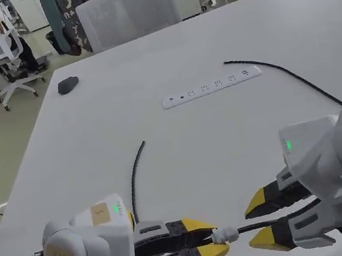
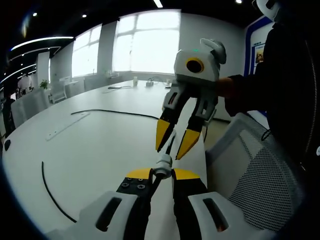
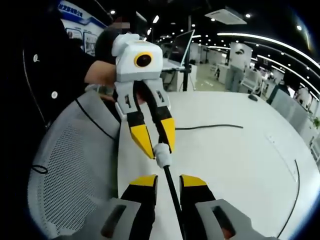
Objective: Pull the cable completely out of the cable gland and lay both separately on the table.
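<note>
White cable gland [image 1: 228,233] sits clamped in the left gripper [image 1: 214,238] over the table [image 1: 226,138], black cable [image 1: 286,216] running between the right gripper's [image 1: 248,226] parted jaws; unclamped, they would likely slip along it

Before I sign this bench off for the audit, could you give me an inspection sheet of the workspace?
Surface: white table, clean where visible.
Job's things: white cable gland threaded on its black cable, both held above the table.
Clutter: power strip; dark computer mouse.
Grippers: left gripper, jaws shut on the cable gland; right gripper, jaws open around the black cable.
Cables: long loose cable beside the power strip; short loose cable nearer the grippers.
Surroundings: office chairs beyond the table.
</note>
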Demonstrator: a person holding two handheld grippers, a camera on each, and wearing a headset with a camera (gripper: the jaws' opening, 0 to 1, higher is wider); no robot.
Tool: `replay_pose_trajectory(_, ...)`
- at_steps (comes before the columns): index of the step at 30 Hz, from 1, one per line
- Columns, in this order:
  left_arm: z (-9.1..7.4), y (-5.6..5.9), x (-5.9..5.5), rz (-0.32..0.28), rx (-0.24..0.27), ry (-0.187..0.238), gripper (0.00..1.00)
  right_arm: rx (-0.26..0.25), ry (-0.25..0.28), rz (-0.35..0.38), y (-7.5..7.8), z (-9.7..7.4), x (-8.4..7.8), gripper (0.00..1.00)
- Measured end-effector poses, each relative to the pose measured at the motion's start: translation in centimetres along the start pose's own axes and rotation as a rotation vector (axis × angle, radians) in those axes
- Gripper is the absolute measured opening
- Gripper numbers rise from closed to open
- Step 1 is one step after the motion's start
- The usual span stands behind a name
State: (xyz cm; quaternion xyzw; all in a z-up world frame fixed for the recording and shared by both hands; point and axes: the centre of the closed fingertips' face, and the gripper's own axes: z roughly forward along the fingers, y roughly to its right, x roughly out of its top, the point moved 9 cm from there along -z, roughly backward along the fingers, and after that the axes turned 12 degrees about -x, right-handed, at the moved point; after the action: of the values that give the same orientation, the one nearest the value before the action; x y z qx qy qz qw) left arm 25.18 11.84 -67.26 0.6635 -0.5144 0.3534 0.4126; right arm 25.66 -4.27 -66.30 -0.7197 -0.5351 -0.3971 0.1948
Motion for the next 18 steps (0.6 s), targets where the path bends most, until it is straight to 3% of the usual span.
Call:
replay_pose_trajectory(3, 0.1, 0.1, 0.0, 0.001, -0.003, -0.003, 0.15, -0.008, 0.01, -0.005, -0.1, 0.0, 0.0, 0.02)
replay_pose_trajectory(13, 0.5, 0.4, 0.2, 0.011, -0.012, 0.0, 0.15, -0.028, -0.005, 0.019, -0.5, -0.4, -0.5, 0.0)
replay_pose_trajectory(18, 0.3, 0.4, 0.2, 0.006, -0.006, 0.002, 0.15, -0.081, -0.045, 0.047, -0.2, -1.0, -1.7, 0.0)
